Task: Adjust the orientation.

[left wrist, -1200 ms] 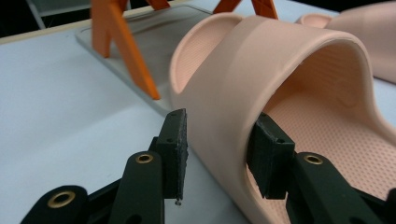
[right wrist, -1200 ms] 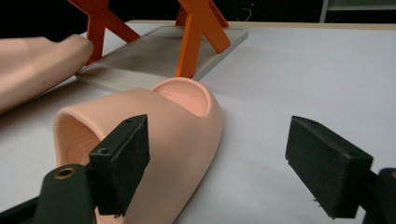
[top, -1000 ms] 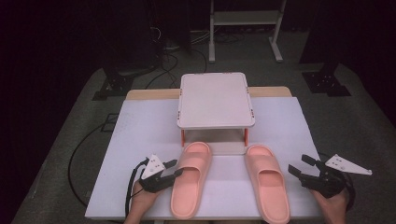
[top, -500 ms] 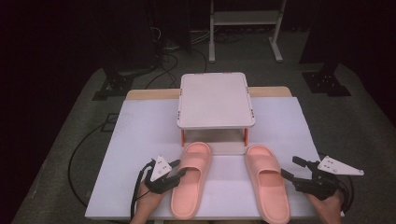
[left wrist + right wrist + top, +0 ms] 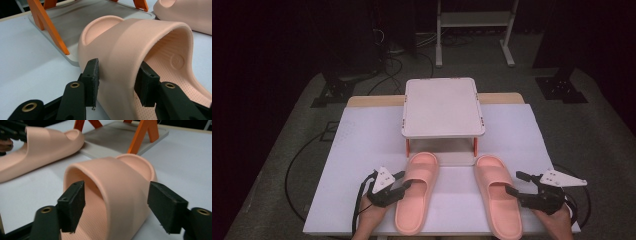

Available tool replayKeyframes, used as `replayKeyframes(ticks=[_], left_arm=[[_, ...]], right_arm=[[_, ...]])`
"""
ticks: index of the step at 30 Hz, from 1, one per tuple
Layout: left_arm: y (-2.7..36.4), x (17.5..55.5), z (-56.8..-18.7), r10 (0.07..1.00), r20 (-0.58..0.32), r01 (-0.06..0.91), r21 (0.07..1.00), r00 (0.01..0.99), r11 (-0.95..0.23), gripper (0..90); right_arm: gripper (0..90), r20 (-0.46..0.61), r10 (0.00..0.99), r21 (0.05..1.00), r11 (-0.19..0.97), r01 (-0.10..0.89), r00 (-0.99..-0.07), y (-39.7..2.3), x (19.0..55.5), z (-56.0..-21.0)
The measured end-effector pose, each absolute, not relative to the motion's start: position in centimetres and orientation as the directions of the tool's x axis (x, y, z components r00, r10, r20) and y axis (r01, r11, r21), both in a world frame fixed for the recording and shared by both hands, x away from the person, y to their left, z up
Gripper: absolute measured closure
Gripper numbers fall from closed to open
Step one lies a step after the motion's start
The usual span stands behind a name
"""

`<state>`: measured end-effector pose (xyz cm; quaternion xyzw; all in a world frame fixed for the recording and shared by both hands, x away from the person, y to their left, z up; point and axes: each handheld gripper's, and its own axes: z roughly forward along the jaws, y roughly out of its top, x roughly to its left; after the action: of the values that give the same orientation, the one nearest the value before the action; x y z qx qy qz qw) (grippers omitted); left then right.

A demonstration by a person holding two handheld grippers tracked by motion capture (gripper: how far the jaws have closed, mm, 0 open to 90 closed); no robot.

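pink slippers lie side by side on the white table [image 5: 362, 150], toes at the little shelf [image 5: 442, 107]. left gripper [image 5: 398, 187] pinches the left slipper [image 5: 416, 192] strap. right gripper [image 5: 515, 182] jaws have just been closing around the right slipper [image 5: 498, 195] strap, seemingly not touching yet.

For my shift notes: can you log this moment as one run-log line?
left gripper: shut on left slipper strap | right gripper: open, closing around right slipper strap, not touching | shelf: empty
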<state>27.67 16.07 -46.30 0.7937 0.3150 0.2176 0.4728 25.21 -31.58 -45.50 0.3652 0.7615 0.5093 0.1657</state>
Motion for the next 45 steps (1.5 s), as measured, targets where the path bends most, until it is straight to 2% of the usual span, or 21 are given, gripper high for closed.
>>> replayKeyframes(ticks=[5, 12, 19, 45], left_arm=[[16.16, 27.79, -46.52, 0.717, 0.038, 0.311, 0.884, 0.697, -0.348, 59.8], [16.14, 27.69, -46.45, 0.712, 0.058, 0.296, 0.884, 0.7, -0.363, 62.8], [16.17, 27.6, -46.39, 0.717, 0.045, 0.3, 0.888, 0.695, -0.347, 64.7], [17.06, 27.23, -45.71, 0.705, -0.025, 0.311, 0.908, 0.709, -0.281, 74.6]], right_arm=[[38.8, 0.096, 0.733, 0.877, 0.257, 0.406, -0.673, -30.82, 25.46, -46.11], [42.3, 0.058, 0.752, 0.864, 0.292, 0.411, -0.656, -30.4, 25.57, -46.35], [54.7, 0.038, 0.774, 0.871, 0.285, 0.401, -0.632, -30.53, 25.44, -46.22], [73.1, 0.022, 0.796, 0.876, 0.277, 0.396, -0.605, -31.3, 25.21, -45.77]])
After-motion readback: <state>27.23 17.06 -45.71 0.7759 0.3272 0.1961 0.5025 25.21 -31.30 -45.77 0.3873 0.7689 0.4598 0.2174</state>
